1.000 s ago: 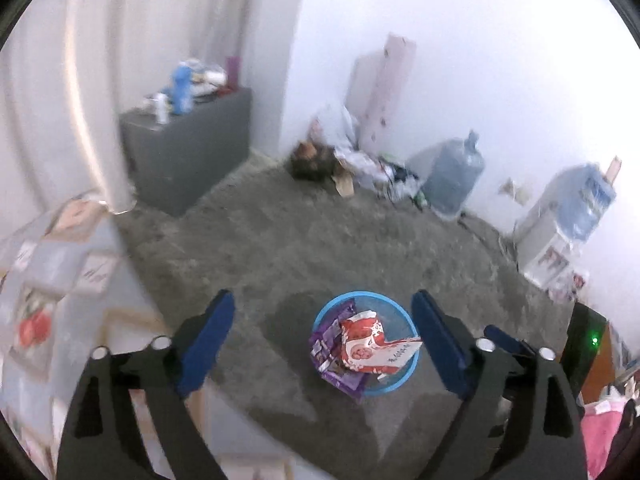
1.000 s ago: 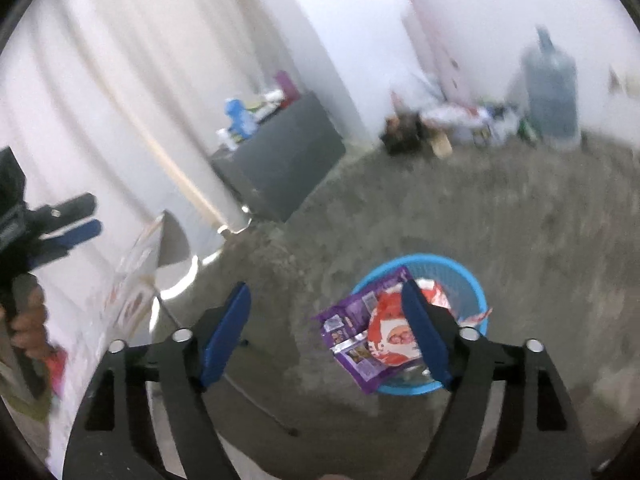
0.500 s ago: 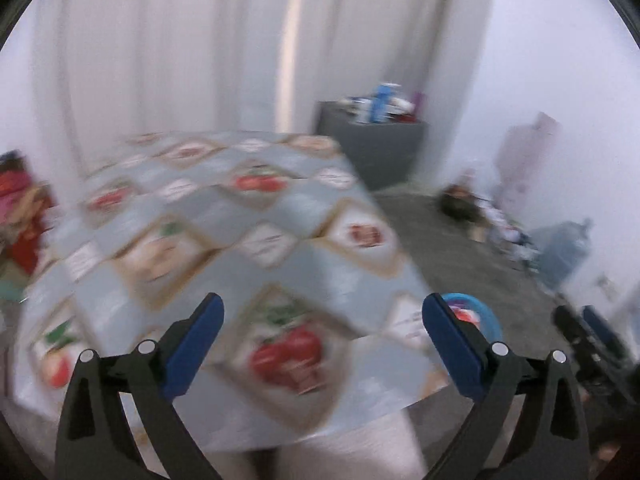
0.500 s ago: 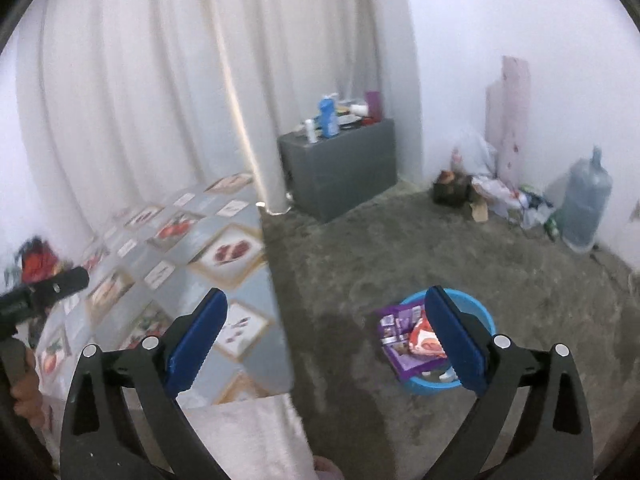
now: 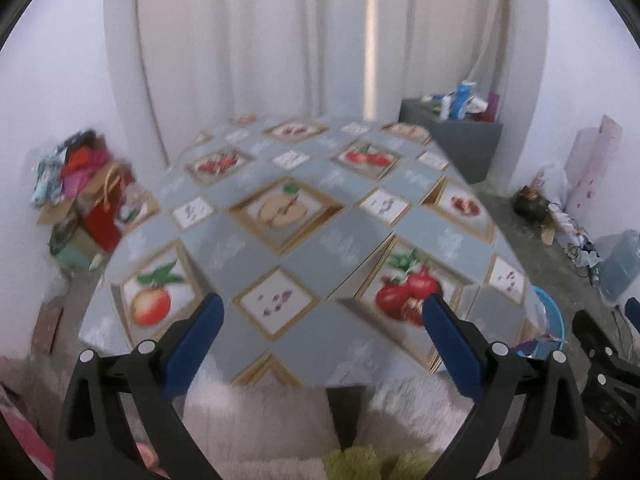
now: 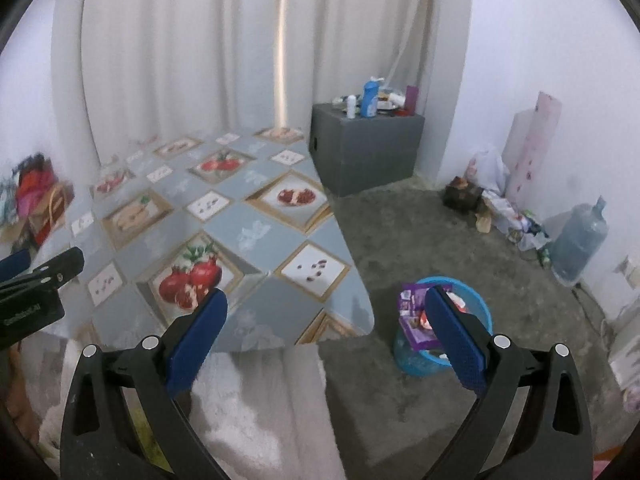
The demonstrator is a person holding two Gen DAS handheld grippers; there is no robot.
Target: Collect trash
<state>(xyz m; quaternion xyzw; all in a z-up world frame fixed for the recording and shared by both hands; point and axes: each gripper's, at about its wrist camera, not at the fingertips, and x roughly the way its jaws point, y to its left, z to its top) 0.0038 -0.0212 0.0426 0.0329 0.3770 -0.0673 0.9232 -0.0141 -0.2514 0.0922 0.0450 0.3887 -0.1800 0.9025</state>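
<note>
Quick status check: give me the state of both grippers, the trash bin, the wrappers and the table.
left gripper: open, holding nothing.
right gripper: open, holding nothing.
blue bin: upright on the floor beside the table, holding trash.
purple wrapper: in the bin, sticking up over its rim.
table: covered by a fruit-print cloth.

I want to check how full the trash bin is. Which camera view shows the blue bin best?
The right wrist view. There the blue bin stands in full on the floor, with purple wrappers rising above its rim. In the left wrist view the table hides most of it; only part of its rim shows.
</note>
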